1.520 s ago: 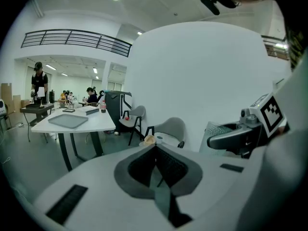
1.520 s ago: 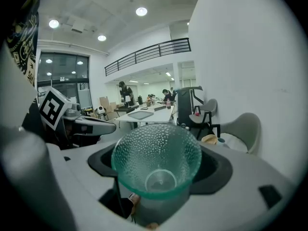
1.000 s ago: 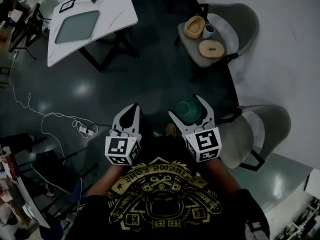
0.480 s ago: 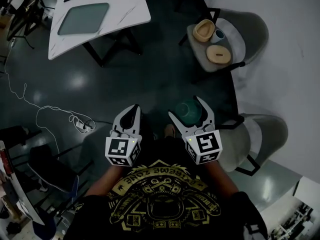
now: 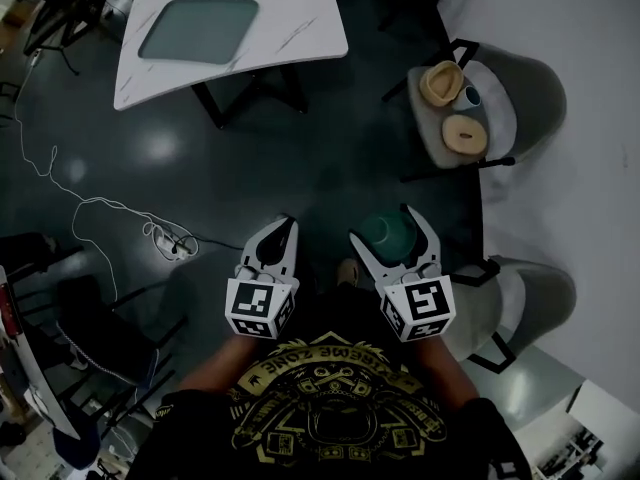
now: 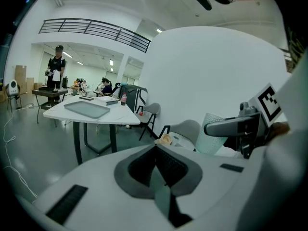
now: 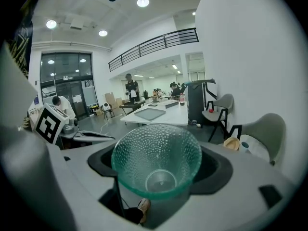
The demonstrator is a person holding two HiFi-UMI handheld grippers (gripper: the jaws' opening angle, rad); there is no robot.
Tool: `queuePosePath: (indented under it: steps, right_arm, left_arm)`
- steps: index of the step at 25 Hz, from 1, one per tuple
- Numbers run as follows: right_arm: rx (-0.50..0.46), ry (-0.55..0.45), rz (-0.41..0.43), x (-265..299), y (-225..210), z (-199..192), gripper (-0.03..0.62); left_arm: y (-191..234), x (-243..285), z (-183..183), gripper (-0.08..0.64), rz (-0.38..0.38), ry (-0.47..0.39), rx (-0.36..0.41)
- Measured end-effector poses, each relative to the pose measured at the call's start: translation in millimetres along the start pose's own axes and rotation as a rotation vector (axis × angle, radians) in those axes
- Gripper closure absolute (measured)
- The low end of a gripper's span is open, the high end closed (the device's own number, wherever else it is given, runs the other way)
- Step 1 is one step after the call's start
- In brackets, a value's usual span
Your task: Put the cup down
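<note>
1. Cup [image 5: 384, 232]: a green dimpled glass cup, carried in mid-air over the dark floor [image 5: 300, 168], near the person's body and well apart from any surface.
2. Left gripper [image 5: 286, 227]: jaws closed together on nothing, held level beside the right one.
3. Right gripper [image 5: 381, 224]: jaws clamped on the cup's lower wall, the mouth facing forward along the jaws.
4. Possible resting places: the white table [image 5: 300, 38] at far left, bearing a tray [image 5: 200, 30]. At far right, a grey chair [image 5: 525, 83] already holds a tan bowl [image 5: 440, 81] and a plate [image 5: 465, 135]. An unoccupied chair [image 5: 525, 298] stands just to the near right.
5. Technique (judgement): choose a flat, bare spot, turn the cup base-down, and lower it until the base bears fully. Only then part the jaws and draw straight back, so the glass is not tipped.
6. Change from the earlier head views: the table and the far chair have shifted rightward in view, and both grippers sit slightly lower. The grip on the cup is unchanged.
</note>
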State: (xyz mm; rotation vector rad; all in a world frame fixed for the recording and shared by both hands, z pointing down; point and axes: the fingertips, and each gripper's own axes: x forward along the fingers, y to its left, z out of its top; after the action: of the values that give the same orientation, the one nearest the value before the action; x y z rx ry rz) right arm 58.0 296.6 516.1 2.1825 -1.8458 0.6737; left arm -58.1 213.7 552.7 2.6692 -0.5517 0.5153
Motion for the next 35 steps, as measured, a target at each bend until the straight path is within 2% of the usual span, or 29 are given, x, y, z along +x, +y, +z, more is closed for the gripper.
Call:
queuePosePath:
  steps: [11, 20, 29, 35]
  right_arm:
    - [-0.051, -0.005, 0.003, 53.7, 19.9, 50.1, 0.186]
    - [-0.049, -0.06, -0.009, 90.8, 49.4, 92.5, 0.186]
    - [-0.044, -0.066, -0.022, 117.4, 70.7, 110.7, 0.186]
    - [-0.081, -0.06, 0.027, 140.3, 94.0, 120.0, 0.186]
  left_arm:
    - [55.2, 17.5, 51.3, 0.549, -0.007, -0.068, -0.01]
    - [107.7, 9.6, 100.4, 0.549, -0.01, -0.129, 0.03]
    - [147.7, 5.1, 118.3, 0.549, -0.014, -0.176, 0.015]
    - [178.2, -6.7, 122.5, 0.549, 0.042, -0.204, -0.019]
